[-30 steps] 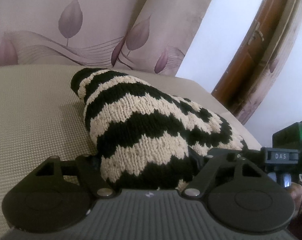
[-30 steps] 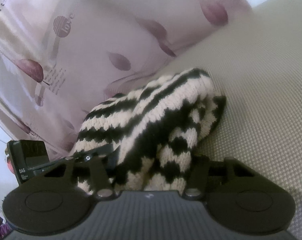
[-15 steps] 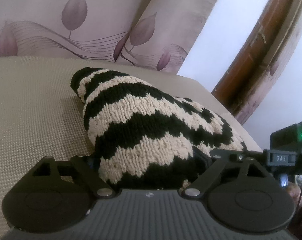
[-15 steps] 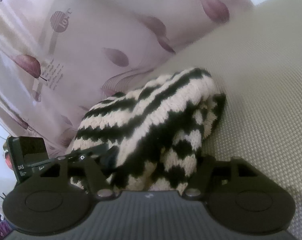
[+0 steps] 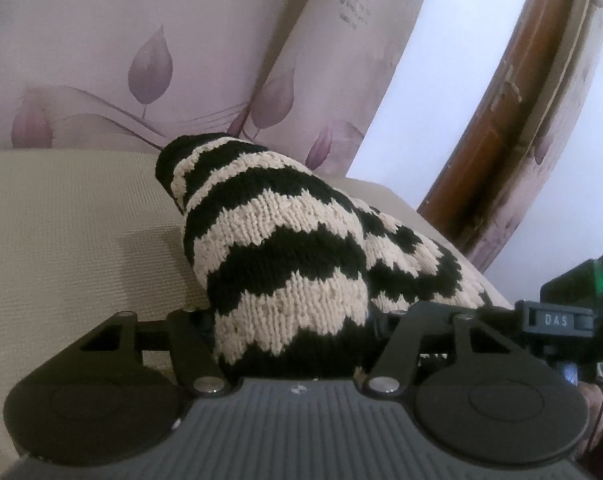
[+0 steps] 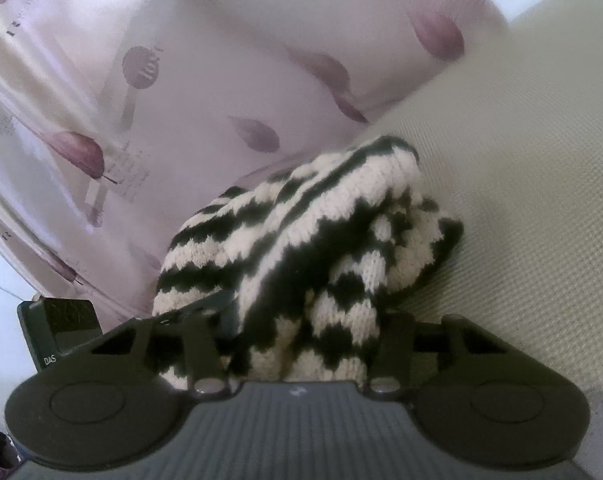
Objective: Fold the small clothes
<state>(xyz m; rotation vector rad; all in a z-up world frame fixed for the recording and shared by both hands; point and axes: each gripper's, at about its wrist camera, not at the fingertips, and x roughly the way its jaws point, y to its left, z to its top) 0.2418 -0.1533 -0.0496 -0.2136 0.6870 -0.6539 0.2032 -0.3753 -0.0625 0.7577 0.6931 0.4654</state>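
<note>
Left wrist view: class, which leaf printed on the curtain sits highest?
The lone leaf left of the fold, its tip pointing up; the others sit lower, nearer the striped knit.

In the left wrist view, bare beige woven cushion point(image 5: 69, 240) lies open across the left half of the frame. The bunched black-and-cream zigzag knitted garment point(image 5: 285, 264) fills the centre. A pale curtain printed with purple leaves point(image 5: 149, 64) closes the top, and a curved brown wooden frame point(image 5: 497, 128) blocks the upper right. In the right wrist view, cushion stays free at right.
</note>
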